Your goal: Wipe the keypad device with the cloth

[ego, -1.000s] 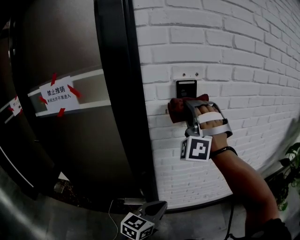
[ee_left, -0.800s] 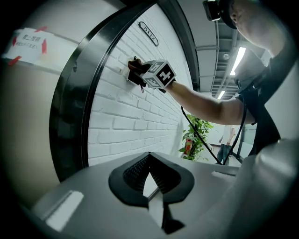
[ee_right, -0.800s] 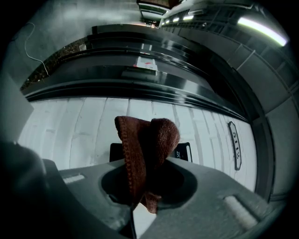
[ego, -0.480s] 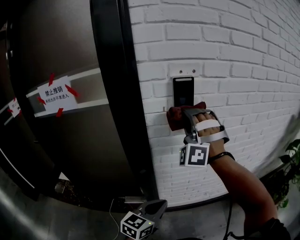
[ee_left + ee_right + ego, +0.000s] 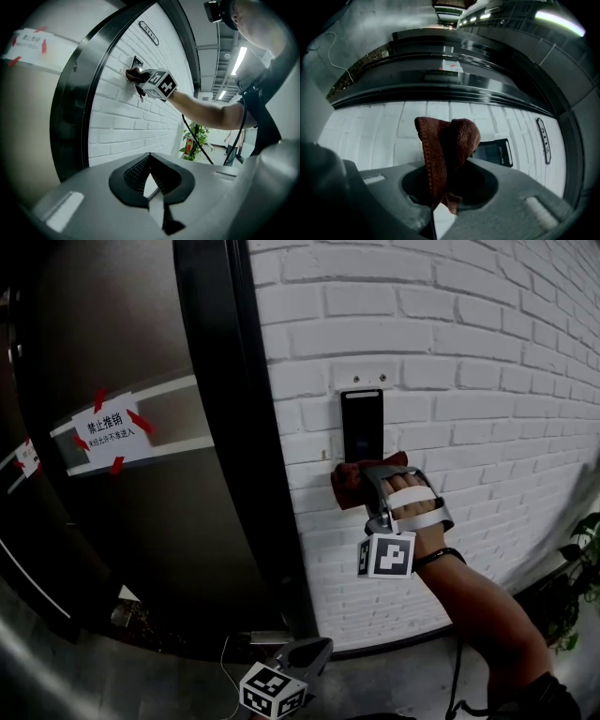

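Right hand-held gripper (image 5: 364, 484): jaws clamped on the brown cloth (image 5: 348, 482). In its own view (image 5: 440, 199) the cloth (image 5: 446, 143) stands up out of the jaws as a folded wad, with a short tail hanging below the pinch point.

Cloth sits at the wall end of the gripper, against the white brick wall (image 5: 450, 352). The marker cube (image 5: 386, 556) hangs under the wrist.

Keypad device (image 5: 362, 424): black upright panel mounted on the wall, directly above the cloth. Top of the cloth meets the device's lower edge; the screen area above is uncovered. In the right gripper view the device (image 5: 496, 152) shows just beside the wad, one end hidden behind it. Can't confirm actual contact with the device.

Left hand-held gripper (image 5: 317, 651): low, well apart from the wall unit, near the base of the door frame (image 5: 234, 427). Its view (image 5: 150, 183) shows the jaws together, nothing between them.

Further out: dark door left of the frame with a paper notice (image 5: 108, 427) taped on with red tape; plant (image 5: 586, 559) at the far right.
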The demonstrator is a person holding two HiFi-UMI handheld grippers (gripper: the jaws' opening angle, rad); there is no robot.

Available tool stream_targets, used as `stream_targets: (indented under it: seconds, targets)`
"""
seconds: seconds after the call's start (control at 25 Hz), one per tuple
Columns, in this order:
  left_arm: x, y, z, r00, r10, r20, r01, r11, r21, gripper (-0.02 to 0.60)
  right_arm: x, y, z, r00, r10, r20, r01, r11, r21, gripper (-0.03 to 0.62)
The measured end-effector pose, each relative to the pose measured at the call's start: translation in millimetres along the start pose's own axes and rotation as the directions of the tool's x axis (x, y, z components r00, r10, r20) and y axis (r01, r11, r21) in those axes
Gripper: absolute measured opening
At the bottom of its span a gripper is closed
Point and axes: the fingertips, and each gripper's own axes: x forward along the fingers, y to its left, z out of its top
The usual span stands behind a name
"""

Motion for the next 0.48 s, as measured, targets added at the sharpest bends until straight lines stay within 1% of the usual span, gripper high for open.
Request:
stream_targets:
  seconds: [0.36,0.48]
  targets:
    - [-4,-2,-1,1.000,0.003,0.001,-0.003,1.000,-0.002,0.017,-3,9,0,0.999,0.042,0.002,-0.042,0.999,0.013,0.049]
    - [-5,-3,-1,1.000,0.004,0.003,-0.004,1.000,-0.001,0.017,-5,14,1,0.997,0.077,0.004,-0.077,0.997,0.024,0.049]
